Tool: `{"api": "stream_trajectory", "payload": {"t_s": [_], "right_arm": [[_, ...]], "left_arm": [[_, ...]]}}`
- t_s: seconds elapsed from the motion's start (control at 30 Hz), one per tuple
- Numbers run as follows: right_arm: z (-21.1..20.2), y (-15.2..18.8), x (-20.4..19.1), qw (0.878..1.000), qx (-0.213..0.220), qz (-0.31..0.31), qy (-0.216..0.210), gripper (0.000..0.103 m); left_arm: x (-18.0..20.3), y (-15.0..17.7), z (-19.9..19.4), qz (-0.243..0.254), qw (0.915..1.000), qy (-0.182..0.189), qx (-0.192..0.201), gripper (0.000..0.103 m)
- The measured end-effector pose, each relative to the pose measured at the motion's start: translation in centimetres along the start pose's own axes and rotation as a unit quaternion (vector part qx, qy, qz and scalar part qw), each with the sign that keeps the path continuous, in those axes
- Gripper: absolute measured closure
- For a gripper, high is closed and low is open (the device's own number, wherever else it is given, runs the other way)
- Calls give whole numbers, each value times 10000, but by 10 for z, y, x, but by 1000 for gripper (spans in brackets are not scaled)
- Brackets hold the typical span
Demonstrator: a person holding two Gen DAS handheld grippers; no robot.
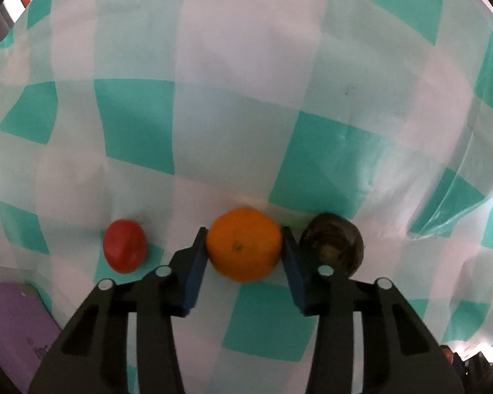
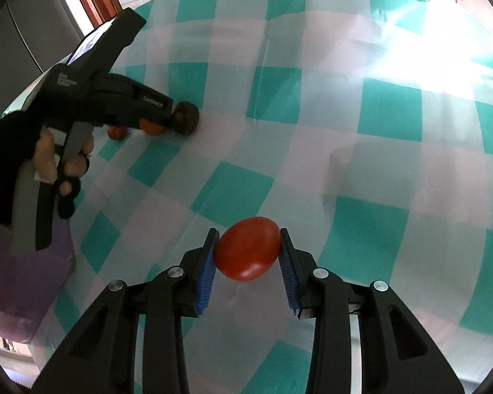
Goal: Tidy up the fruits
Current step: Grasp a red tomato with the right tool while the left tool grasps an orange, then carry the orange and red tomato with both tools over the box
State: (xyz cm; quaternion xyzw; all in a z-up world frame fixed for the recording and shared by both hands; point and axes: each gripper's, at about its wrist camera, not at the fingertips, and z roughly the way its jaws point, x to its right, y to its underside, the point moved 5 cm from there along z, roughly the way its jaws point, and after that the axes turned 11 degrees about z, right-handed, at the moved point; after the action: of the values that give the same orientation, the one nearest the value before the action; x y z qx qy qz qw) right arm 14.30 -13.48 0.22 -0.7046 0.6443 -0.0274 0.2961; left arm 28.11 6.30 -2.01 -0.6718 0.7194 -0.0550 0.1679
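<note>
The left hand-held gripper [image 1: 245, 244] points steeply down at the bench [image 1: 246, 65], which is covered by a teal-and-white checked cloth [image 1: 134, 124]. Its blue pads [image 1: 195, 262] sit against either side of an orange [image 1: 245, 244] that rests on the cloth — clamped on it, as far as the left wrist view shows. Just right of the orange, crowding the outer face of the right-hand finger, lies a dark brown round fruit [image 1: 333, 244], possibly touching that finger; the view is too tight to be sure. To the left, a little apart from the gripper, a red tomato [image 1: 125, 246] lies on the cloth. A purple object [image 1: 13, 315] shows beyond the cloth's near-left edge.

The right hand-held gripper [image 2: 248, 249] is closed on a second red tomato [image 2: 248, 249], held between its blue pads above the cloth, well apart from the row of three fruits. From the right wrist view, the left gripper's black body [image 2: 115, 95] hides most of the orange [image 2: 152, 128], with the dark fruit [image 2: 186, 119] and the small tomato [image 2: 116, 132] on either side. A person's hand [image 2: 46, 154] in a dark fingerless glove grips the handle.
</note>
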Motion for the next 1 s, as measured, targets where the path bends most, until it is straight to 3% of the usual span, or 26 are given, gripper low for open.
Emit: {"api": "stream_trajectory", "payload": {"t_s": [0.07,0.17,0.23,0.37,0.47,0.63,0.77,0.9,1.0], "right_arm": [[-6,4,1,10000,2,13,24,66],[-14,5,-3,10000,22,11,49,66],[-16,3,-11,10000,32,3,67,66],[-46,-11,-32,9995,277,-101,82,66],[-77,-23,-51,9984,524,-207,70,66],[-167,-26,-87,9933,1055,-468,-47,66],[-247,-1,-110,9858,1491,-757,-158,66],[-309,41,-124,9800,1711,-984,-246,66],[-337,66,-130,9778,1752,-1126,-240,66]], "left_arm": [[-2,1,0,61,10000,-1,50,61],[7,16,-10,-12,9994,340,-44,62],[15,23,-29,-35,9986,524,101,62],[31,29,-91,98,9959,701,572,62],[35,37,-156,342,9920,569,1071,62],[17,106,-283,666,9795,224,1888,62],[16,167,-370,854,9664,54,2425,62],[0,248,-413,827,9594,109,2696,62],[1,288,-430,787,9567,204,2795,62]]}}
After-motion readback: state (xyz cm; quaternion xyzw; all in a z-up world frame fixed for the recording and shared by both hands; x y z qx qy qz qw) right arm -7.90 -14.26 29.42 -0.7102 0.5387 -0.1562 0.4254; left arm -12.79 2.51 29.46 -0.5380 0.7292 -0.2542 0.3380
